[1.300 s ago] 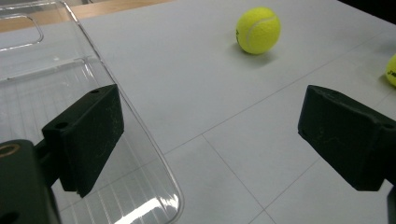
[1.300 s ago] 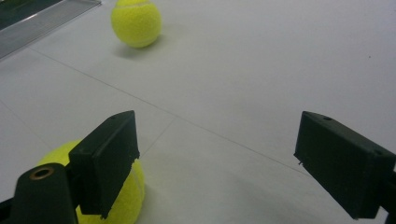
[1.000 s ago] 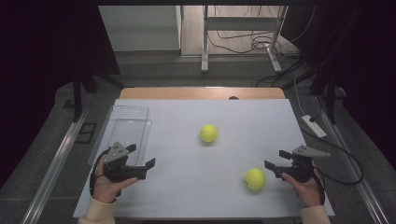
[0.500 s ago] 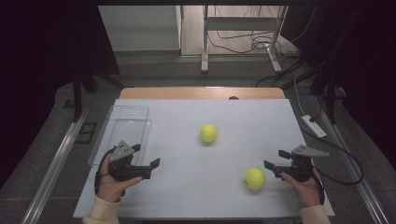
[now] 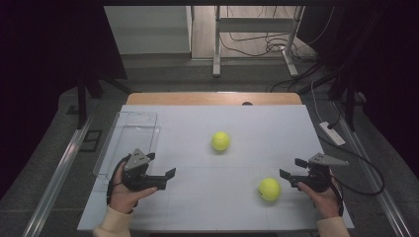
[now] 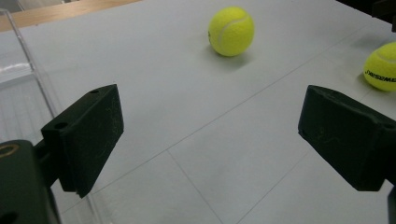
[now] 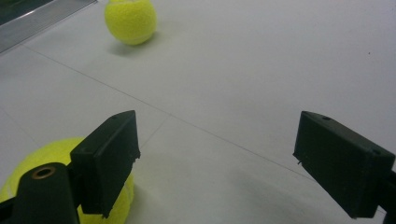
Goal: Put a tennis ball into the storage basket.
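On the white table (image 5: 197,207) lie two fuzzy yellow-green balls (near one (image 5: 270,189) lettered, far one (image 5: 221,141) white-seamed); left gripper (image 5: 160,173) and right gripper (image 5: 292,169) both gape empty.

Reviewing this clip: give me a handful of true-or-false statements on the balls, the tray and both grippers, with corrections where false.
1. Two tennis balls lie on the white table. True: the far tennis ball and the near tennis ball.
2. The left gripper holds a ball. False: its jaws stand open with nothing between them.
3. The clear plastic tray sits at the table's left edge. True.
4. A ball lies in the tray. False: both balls lie on the table surface.
5. The right gripper is shut. False: its jaws stand open, with the near tennis ball beside one jaw.
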A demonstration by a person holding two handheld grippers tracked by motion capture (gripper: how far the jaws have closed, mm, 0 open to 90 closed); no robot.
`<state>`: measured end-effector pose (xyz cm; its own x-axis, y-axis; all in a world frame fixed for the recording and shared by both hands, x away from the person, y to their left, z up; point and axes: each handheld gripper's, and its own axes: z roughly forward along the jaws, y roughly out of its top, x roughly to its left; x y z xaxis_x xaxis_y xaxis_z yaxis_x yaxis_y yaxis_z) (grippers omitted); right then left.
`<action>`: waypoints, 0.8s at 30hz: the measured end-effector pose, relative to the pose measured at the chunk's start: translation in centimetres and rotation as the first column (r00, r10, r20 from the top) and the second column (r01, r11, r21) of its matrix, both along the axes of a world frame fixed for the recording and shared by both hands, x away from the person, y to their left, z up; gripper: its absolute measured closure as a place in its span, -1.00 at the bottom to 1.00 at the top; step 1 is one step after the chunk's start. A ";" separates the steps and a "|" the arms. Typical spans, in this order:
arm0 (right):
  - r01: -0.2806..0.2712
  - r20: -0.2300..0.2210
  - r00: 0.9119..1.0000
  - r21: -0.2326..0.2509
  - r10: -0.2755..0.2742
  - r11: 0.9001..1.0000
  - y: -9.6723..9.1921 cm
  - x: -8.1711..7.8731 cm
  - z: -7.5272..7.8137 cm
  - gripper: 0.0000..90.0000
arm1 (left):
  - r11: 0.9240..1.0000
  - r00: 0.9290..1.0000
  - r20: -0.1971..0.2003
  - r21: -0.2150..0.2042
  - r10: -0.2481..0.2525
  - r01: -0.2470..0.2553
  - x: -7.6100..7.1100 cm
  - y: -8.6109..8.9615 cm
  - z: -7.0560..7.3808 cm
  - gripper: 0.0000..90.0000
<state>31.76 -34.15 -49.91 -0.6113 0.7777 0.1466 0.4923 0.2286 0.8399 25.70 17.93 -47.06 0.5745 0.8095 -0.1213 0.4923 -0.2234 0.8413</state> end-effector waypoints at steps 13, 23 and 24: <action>-0.002 -0.001 1.000 0.000 0.002 1.000 0.1 -0.1 0.0 -0.69 | 0.999 0.999 -0.002 0.018 -0.033 0.033 1.4 -2.1 0.9 -0.83; 0.006 -0.001 1.000 0.003 -0.006 1.000 0.1 -0.2 0.0 -0.69 | 0.997 0.998 -0.015 0.040 -0.063 0.064 2.3 -3.7 1.1 -0.83; 0.006 -0.001 1.000 0.004 -0.006 1.000 0.1 -0.2 0.0 -0.69 | 0.997 0.998 -0.015 0.042 -0.065 0.065 2.4 -3.9 1.1 -0.83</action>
<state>31.57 -34.09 -49.92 -0.6061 0.7810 0.1505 0.4949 0.2221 0.8401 28.13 14.07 -46.00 0.6247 0.7750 -0.0956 0.4867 -0.2907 0.8238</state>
